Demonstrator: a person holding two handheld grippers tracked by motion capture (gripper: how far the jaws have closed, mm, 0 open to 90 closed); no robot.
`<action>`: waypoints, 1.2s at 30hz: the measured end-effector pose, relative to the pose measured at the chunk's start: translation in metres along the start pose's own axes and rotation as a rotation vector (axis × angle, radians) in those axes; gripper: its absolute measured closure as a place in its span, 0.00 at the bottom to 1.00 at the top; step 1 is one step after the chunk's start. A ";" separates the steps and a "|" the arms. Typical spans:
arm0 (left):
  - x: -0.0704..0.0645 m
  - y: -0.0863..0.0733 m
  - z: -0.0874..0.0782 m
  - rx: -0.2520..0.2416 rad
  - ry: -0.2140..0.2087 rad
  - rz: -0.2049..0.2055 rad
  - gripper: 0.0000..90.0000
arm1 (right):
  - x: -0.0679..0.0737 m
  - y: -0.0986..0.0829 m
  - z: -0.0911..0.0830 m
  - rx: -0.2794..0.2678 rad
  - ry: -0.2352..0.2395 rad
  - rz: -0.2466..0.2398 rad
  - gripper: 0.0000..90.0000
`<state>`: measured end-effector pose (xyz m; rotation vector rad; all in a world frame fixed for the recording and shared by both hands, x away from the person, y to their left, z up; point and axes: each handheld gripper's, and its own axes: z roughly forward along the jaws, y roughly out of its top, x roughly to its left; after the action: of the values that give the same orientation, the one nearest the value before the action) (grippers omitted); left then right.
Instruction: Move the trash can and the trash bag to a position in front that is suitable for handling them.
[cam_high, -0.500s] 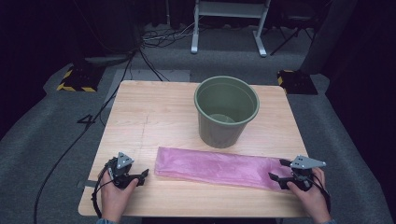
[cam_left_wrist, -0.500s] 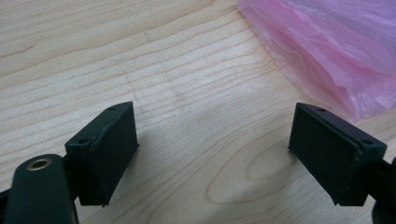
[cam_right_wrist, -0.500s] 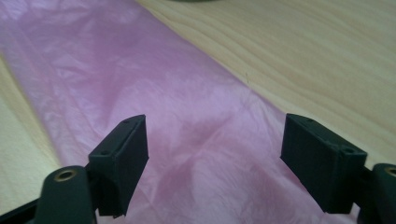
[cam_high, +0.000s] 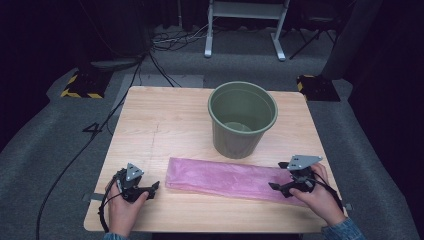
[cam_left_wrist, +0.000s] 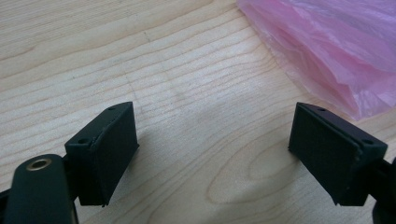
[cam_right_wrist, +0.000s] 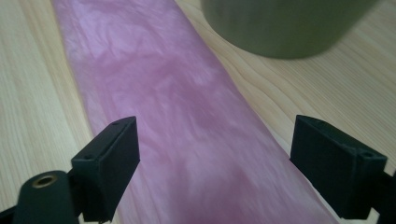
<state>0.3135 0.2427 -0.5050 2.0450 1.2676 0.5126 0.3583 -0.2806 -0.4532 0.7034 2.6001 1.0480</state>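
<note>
A folded pink plastic bag (cam_high: 227, 179) lies flat along the near edge of the counter (cam_high: 165, 120), just at six o'clock of an empty green bucket (cam_high: 242, 119), as a person poises a gripper at each end. The left gripper (cam_high: 148, 189), jaws spread wide, sits at nine o'clock just short of the bag; the right gripper (cam_high: 278, 188), equally released, straddles its three o'clock end. The approach looks nearly done; next each gripper must close on the thin, crinkled, translucent film.

Right gripper view: green bucket (cam_right_wrist: 285, 25) cut off by top edge, blurred (rim unseen). Pink plastic bag (cam_right_wrist: 187, 121) runs off bottom edge. Left gripper view: bag cropped at upper right corner.
</note>
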 end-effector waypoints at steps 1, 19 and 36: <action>0.000 0.000 0.000 -0.004 0.001 -0.003 0.17 | 0.001 0.004 0.005 0.001 0.016 -0.002 0.17; 0.000 0.000 0.000 -0.001 -0.001 0.000 0.17 | 0.016 0.022 0.068 0.201 0.138 -0.098 0.14; 0.001 0.002 0.000 -0.023 -0.013 -0.005 0.37 | 0.027 0.033 0.057 0.266 0.162 -0.054 1.00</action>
<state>0.3149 0.2429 -0.5032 2.0220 1.2531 0.5082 0.3695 -0.2130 -0.4720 0.6234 2.9162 0.7805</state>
